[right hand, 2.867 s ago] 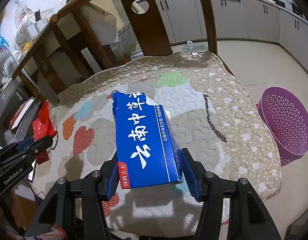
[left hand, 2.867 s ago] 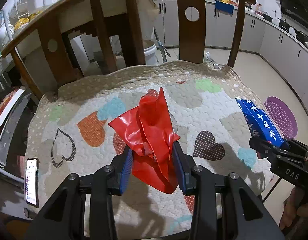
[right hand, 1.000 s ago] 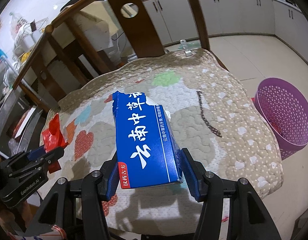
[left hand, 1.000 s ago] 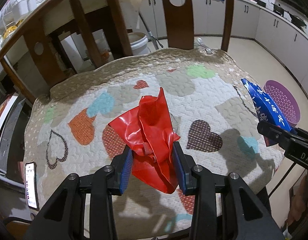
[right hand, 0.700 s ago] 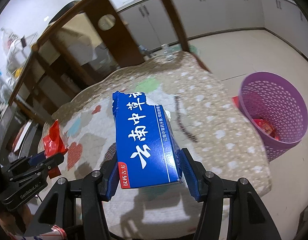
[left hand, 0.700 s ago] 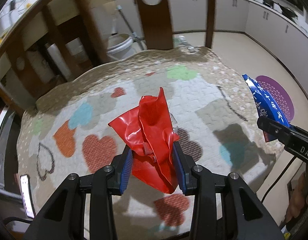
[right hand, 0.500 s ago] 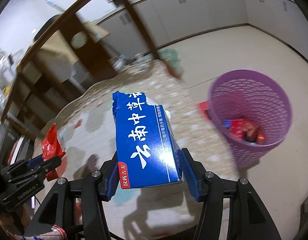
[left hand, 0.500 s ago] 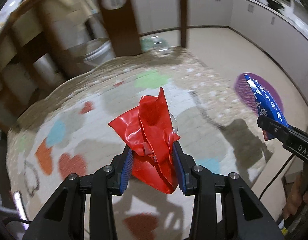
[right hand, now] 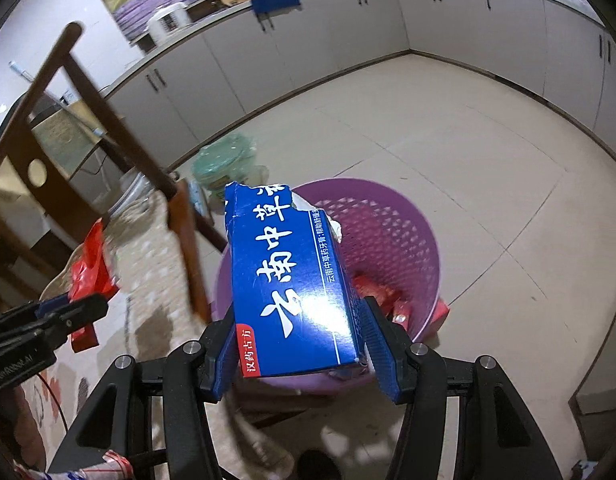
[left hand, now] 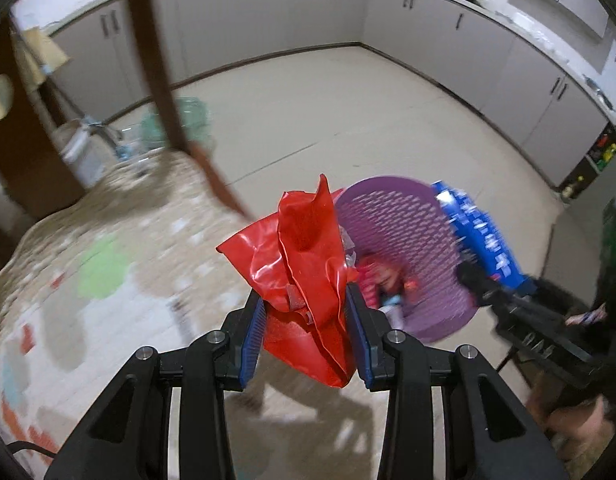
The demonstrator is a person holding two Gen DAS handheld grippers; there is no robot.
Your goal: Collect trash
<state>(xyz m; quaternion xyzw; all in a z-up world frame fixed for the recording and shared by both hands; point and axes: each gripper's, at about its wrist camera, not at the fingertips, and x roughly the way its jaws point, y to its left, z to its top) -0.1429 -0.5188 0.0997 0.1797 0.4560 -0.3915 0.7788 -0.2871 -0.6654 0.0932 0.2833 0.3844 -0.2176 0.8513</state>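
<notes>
My left gripper (left hand: 308,322) is shut on a crumpled red plastic wrapper (left hand: 304,268) and holds it above the chair's right edge, just left of the purple mesh bin (left hand: 408,232). My right gripper (right hand: 302,344) is shut on a torn blue carton with white Chinese characters (right hand: 288,280) and holds it over the near rim of the purple bin (right hand: 392,236). The bin stands on the floor and holds red packets (right hand: 382,294). The blue carton also shows in the left wrist view (left hand: 484,236), and the red wrapper shows in the right wrist view (right hand: 90,266).
A quilted chair cushion with coloured hearts (left hand: 88,264) lies to the left. The chair's brown wooden back post (right hand: 180,236) stands next to the bin. A green bag (right hand: 224,164) sits on the tiled floor. White kitchen cabinets (right hand: 348,32) line the far walls.
Both grippers have swung right, off the cushion toward the purple bin, each still holding its item. The bin now sits directly ahead of both, with the carton over its rim.
</notes>
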